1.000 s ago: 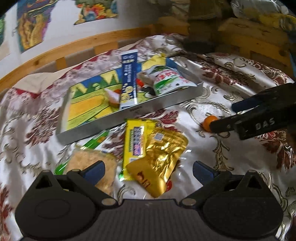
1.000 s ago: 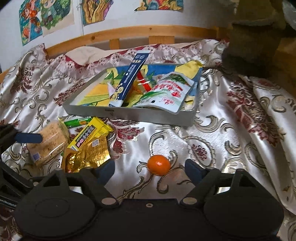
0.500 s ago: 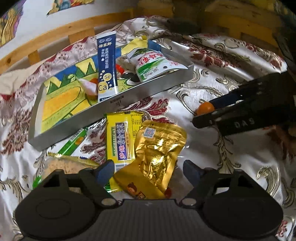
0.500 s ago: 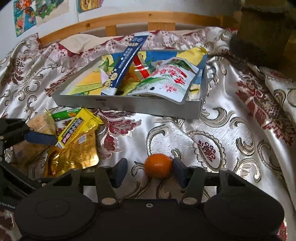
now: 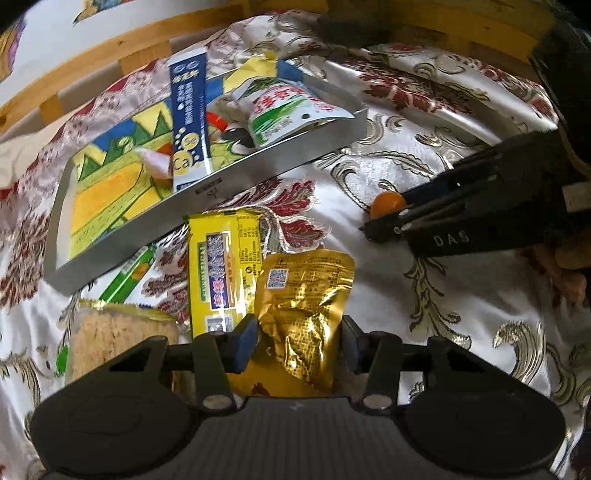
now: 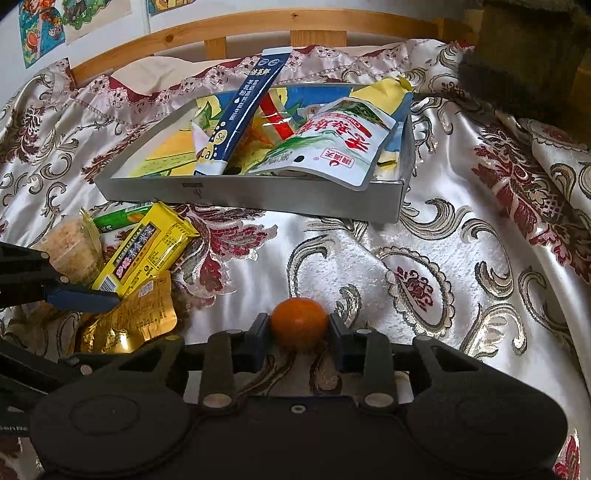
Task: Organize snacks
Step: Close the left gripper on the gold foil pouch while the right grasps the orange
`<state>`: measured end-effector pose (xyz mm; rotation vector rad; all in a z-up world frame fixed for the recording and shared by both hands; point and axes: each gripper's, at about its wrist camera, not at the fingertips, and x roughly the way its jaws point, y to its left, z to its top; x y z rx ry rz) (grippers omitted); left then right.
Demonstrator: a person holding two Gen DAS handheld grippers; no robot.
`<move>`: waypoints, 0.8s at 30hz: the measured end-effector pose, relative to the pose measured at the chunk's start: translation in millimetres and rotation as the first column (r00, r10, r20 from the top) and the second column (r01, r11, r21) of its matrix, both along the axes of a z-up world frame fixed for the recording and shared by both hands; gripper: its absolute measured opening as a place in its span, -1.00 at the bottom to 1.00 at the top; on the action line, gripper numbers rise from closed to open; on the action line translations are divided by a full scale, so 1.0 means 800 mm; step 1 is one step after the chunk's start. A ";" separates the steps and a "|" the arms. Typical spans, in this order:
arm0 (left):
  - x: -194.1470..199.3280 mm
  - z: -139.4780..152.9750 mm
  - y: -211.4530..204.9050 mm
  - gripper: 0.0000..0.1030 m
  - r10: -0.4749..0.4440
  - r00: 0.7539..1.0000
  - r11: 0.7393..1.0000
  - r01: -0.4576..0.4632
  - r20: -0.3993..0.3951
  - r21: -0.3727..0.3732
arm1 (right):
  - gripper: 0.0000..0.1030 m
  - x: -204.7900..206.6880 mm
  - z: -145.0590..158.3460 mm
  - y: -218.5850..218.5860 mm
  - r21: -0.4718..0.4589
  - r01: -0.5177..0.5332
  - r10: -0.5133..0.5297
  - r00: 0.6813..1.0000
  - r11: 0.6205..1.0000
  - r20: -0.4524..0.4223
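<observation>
The right gripper (image 6: 300, 334) pinches a small round orange fruit (image 6: 299, 323) and the left gripper (image 5: 298, 334) closes around a crinkled gold foil snack pouch (image 5: 306, 310), both on floral satin bedspread (image 6: 443, 258), grey cardboard tray (image 6: 258, 195) at twelve o'clock.

Both fisheye views bend hard at the edges — the wooden bed rail (image 6: 258, 35) curves into an arc and the corners vignette to black. Light is soft daylight, fairly bright on the satin bedspread (image 6: 443, 258), which throws white sheen patches that nearly clip. The gold pouch (image 5: 306, 295) shows sharp specular glints; the white pouch (image 6: 332, 147) is glossy too. Left view is slightly smeared toward the top, text on the blue box (image 5: 188, 110) soft. Top right of both views falls off dark. Gripper bodies in the foreground are underexposed — little detail in the black.
</observation>
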<state>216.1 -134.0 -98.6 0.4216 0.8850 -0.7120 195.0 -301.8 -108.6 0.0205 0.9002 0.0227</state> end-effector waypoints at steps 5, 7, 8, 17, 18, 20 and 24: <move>0.004 0.005 0.004 0.03 0.127 0.989 0.992 -0.128 -0.074 -0.014 | -0.32 -0.005 0.005 0.003 0.009 -0.009 0.009 1.000 1.000 -0.009; 0.001 0.006 0.008 0.03 0.163 0.982 0.986 -0.165 -0.099 -0.009 | -0.32 -0.009 0.008 0.005 0.018 -0.017 0.017 1.000 1.000 -0.013; -0.001 0.006 0.010 0.02 0.181 0.977 0.983 -0.183 -0.110 -0.012 | -0.32 -0.012 0.010 0.007 0.023 -0.022 0.023 1.000 0.999 -0.015; -0.024 0.026 0.030 0.01 0.286 0.952 0.956 -0.291 -0.111 -0.032 | -0.32 -0.049 0.042 0.019 0.036 -0.077 0.075 0.996 0.996 0.048; -0.028 0.030 0.032 -0.02 0.290 0.951 0.955 -0.296 -0.102 -0.039 | -0.32 -0.053 0.047 0.020 0.042 -0.079 0.077 0.995 0.996 0.057; -0.033 0.039 0.036 -0.06 0.297 0.949 0.951 -0.304 -0.101 -0.054 | -0.32 -0.060 0.055 0.021 0.049 -0.084 0.080 0.994 0.995 0.075; -0.044 0.055 0.046 -0.20 0.304 0.945 0.943 -0.317 -0.124 -0.104 | -0.32 -0.070 0.066 0.025 0.057 -0.097 0.092 0.991 0.994 0.094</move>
